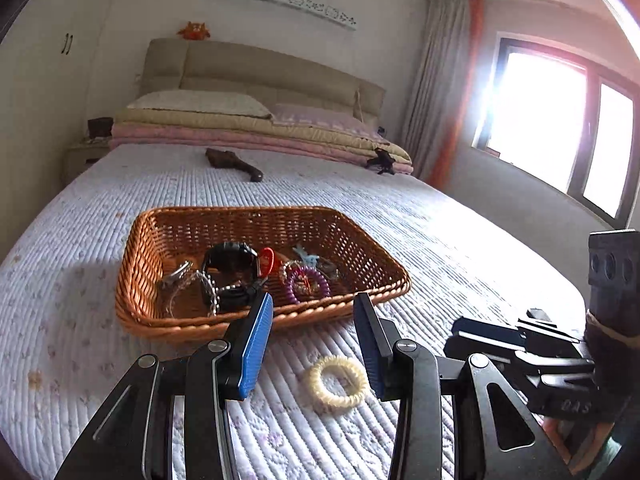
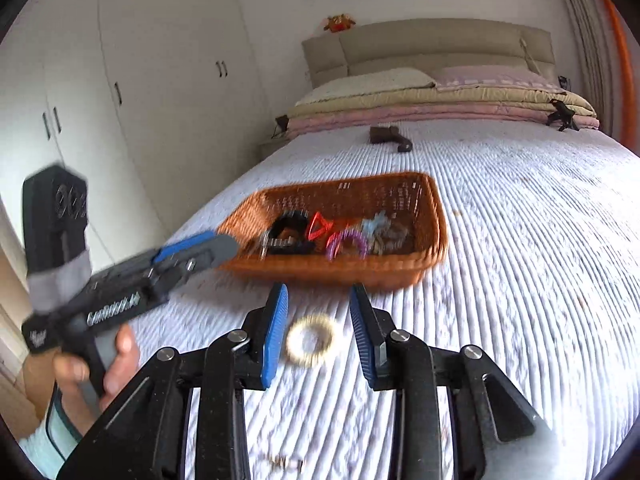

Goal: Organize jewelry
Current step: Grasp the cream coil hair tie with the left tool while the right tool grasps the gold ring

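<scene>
Left wrist view: your left gripper (image 1: 316, 340) stands with jaws apart, holding nothing; a cream coiled hair ring (image 1: 338, 381) lies on the quilted lilac bedspread (image 1: 460, 248) below them, just short of the brown woven wicker basket (image 1: 352, 240) of jewelry.

Right wrist view, blurred: your right gripper (image 2: 319, 330) is parted and seemingly empty, with the ring (image 2: 311, 339) on the spread between its blue pads (image 2: 276, 332).

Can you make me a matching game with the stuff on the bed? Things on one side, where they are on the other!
1 cream hair tie
2 purple coil tie
3 brown object
4 orange toy

A in the wicker basket
B on top of the headboard
C on the quilt, outside the basket
D on the quilt near the pillows

Pairs: 1-C, 2-A, 3-D, 4-B
</scene>
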Demonstrator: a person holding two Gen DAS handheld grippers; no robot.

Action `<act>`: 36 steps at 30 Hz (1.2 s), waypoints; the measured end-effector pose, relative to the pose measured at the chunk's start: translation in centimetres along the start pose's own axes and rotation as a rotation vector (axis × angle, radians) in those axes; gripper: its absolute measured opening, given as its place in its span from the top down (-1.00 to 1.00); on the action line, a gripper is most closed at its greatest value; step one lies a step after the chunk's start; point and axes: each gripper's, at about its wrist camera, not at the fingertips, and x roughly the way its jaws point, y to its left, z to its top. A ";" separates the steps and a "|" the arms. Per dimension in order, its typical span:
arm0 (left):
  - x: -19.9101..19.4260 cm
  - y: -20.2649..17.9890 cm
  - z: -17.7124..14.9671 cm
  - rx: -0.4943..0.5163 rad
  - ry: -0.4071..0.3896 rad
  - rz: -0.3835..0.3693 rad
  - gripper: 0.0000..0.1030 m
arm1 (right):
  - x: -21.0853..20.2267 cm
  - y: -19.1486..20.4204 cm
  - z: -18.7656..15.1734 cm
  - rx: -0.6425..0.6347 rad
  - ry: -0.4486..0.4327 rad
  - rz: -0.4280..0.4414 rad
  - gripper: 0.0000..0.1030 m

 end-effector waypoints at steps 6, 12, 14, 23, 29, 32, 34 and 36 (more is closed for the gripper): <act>1.8 -0.5 -2.8 -0.023 0.133 -0.010 0.17 | -0.6 0.9 -4.2 -0.062 0.137 0.058 0.32; 4.3 -0.4 -4.2 -0.021 0.214 0.042 0.17 | 0.0 2.2 -6.8 -0.169 0.237 0.116 0.29; 4.5 -0.1 -4.3 -0.035 0.221 0.043 0.17 | 0.5 2.4 -7.6 -0.202 0.272 0.097 0.29; 5.2 -0.5 -4.7 -0.012 0.262 0.037 0.17 | 1.8 3.3 -8.4 -0.258 0.308 -0.001 0.29; 5.7 -0.1 -4.8 -0.034 0.290 0.027 0.17 | 2.4 1.4 -7.3 -0.197 0.277 -0.153 0.51; 5.9 -0.1 -4.8 -0.038 0.302 0.016 0.17 | 2.1 -0.2 -6.7 -0.139 0.266 -0.171 0.51; 6.2 0.0 -4.7 -0.047 0.313 0.001 0.17 | 1.9 -0.4 -6.6 -0.139 0.269 -0.144 0.51; 6.7 -0.1 -4.5 -0.047 0.327 0.009 0.17 | 1.5 -0.3 -6.7 -0.164 0.271 -0.090 0.40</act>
